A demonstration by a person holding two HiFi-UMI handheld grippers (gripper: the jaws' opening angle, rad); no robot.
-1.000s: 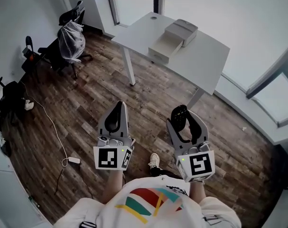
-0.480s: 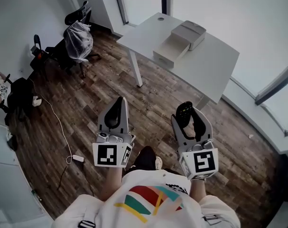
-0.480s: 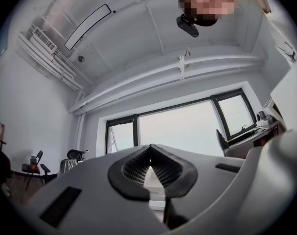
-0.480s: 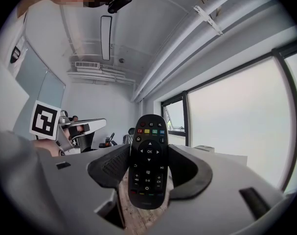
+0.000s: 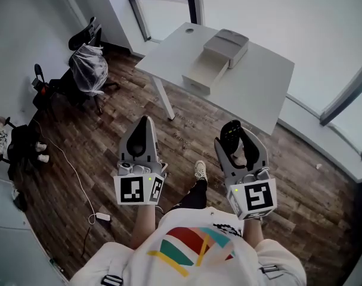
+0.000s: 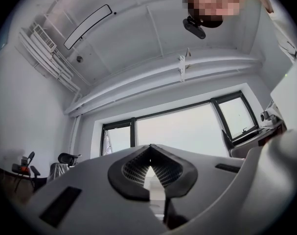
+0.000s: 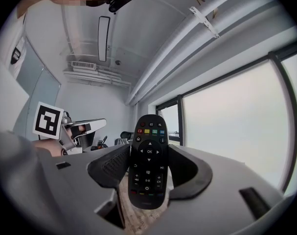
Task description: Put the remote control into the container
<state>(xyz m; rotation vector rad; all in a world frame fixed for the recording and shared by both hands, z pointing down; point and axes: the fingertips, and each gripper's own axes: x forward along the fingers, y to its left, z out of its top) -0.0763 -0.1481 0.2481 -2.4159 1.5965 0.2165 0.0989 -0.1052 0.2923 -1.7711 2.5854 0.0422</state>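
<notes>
Standing on wood floor [image 5: 109, 154], both grippers raised in front of body. Gripping black remote control [image 7: 148, 160] upright w/ right gripper [image 5: 239, 143]: pads pressed on its two long sides, button face toward that gripper's cam, top end sticking out past the tips. In left gripper [image 5: 143, 124]: nothing, jaws together. Ahead, well apart from remote control: white table [image 5: 258, 82] w/ pale container [image 5: 226, 45] on top.

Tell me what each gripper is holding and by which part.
The right gripper holds the remote control by its two long side edges, along its lower half. The left gripper is shut and holds nothing.
</notes>
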